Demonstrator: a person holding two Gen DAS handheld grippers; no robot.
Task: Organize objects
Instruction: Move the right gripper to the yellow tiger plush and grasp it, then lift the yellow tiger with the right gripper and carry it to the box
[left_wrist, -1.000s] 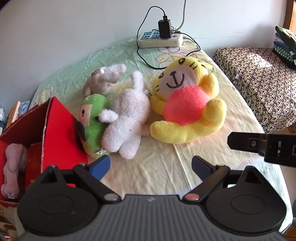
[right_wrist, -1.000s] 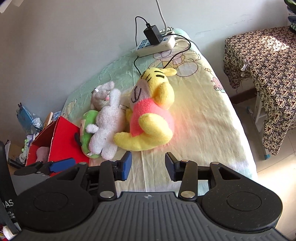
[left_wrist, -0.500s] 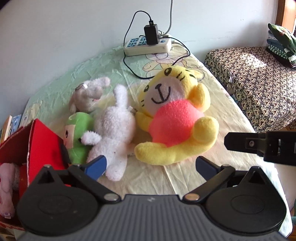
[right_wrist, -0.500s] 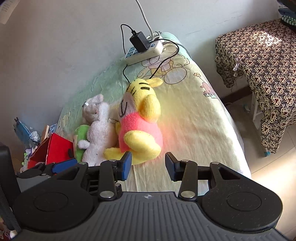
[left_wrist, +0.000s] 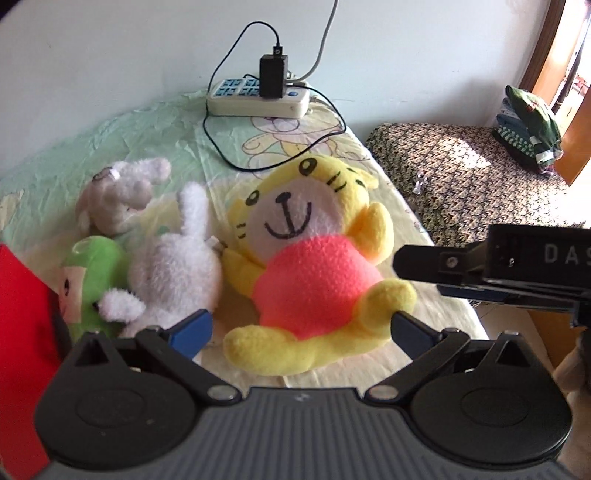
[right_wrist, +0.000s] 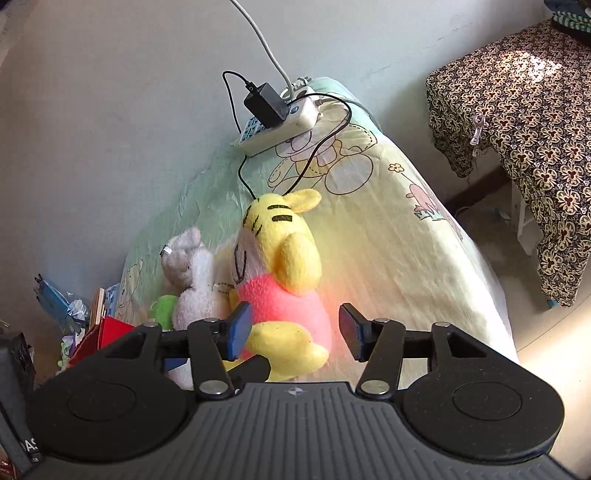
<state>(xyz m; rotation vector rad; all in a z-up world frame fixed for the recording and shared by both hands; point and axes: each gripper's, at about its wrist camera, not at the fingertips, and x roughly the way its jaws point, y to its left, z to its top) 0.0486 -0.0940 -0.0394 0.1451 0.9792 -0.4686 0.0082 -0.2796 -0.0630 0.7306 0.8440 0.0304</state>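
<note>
A yellow tiger plush (left_wrist: 314, 273) with a pink belly lies on its back on the bed. A white plush (left_wrist: 173, 266), a green plush (left_wrist: 92, 280) and a grey plush (left_wrist: 118, 195) lie huddled to its left. My left gripper (left_wrist: 303, 332) stands wide open just in front of the tiger, its blue pads either side of the tiger's legs without touching. From the right, my right gripper (right_wrist: 295, 328) hovers over the tiger (right_wrist: 280, 266). Its jaws are opening, with the tiger's leg showing between them unpressed. The right gripper's finger (left_wrist: 443, 258) reaches in beside the tiger's arm.
A red box (left_wrist: 22, 332) stands at the bed's left end. A power strip (left_wrist: 258, 99) with a black charger and cable lies by the wall. A table under patterned cloth (right_wrist: 517, 110) stands right of the bed, with folded clothes (left_wrist: 528, 129) on it.
Both grippers have come closer to the yellow tiger and tipped down. The left jaws spread wider, and the right jaws have begun to part. The red box slid toward the left edge of the left view.
</note>
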